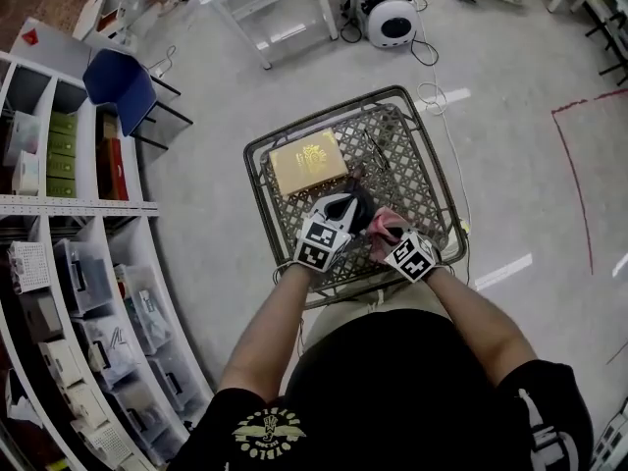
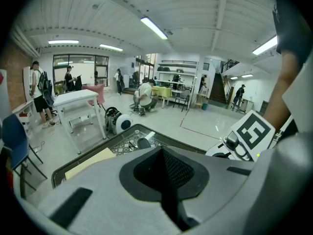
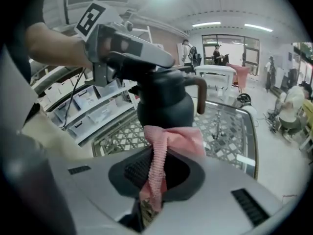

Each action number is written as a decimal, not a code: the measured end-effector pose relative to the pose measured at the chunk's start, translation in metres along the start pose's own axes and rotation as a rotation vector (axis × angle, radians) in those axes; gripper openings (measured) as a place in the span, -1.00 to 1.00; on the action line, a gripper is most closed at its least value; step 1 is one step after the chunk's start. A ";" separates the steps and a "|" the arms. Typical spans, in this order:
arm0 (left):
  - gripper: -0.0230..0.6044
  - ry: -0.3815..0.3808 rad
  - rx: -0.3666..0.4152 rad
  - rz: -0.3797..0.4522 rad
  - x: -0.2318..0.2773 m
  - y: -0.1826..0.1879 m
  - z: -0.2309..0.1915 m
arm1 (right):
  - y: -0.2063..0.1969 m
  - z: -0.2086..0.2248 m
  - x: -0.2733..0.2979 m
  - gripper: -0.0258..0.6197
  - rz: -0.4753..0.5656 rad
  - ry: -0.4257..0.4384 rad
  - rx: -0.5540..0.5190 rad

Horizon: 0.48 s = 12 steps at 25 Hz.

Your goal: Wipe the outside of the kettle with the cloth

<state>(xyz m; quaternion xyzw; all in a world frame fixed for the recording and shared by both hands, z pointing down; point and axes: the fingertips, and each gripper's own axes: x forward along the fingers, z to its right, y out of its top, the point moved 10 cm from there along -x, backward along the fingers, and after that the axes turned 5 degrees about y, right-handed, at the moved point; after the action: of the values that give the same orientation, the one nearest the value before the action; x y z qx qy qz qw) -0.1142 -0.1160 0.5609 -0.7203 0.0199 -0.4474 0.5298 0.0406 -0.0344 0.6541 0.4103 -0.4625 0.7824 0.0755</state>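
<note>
My right gripper (image 3: 152,177) pinches the pink cloth (image 3: 172,140) just beside the black kettle (image 3: 164,106) on the lattice table (image 3: 226,126), and my left gripper (image 2: 164,173) sits over the kettle's top, jaws pressed together on nothing, so I'd flatten the cloth on its belly and sweep around firmly.

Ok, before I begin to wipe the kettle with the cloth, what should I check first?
1. Cloth clamped in right gripper: ok.
2. Cloth touching kettle: cannot tell; it sits just in front of the lower body.
3. Left gripper gripping kettle: cannot tell; it is at the top, jaws look together.
4. Kettle upright: ok.
5. Kettle base resting on table: cannot tell; the cloth hides it.
</note>
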 end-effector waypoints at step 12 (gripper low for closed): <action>-0.91 -0.061 0.005 -0.023 -0.001 0.002 -0.001 | 0.052 -0.051 0.034 -0.78 0.013 0.112 -0.137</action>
<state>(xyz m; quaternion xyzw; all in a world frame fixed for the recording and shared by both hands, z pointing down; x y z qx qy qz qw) -0.1146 -0.1167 0.5588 -0.7323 -0.0056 -0.4313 0.5270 -0.0365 -0.0319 0.6319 0.3569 -0.5126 0.7711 0.1241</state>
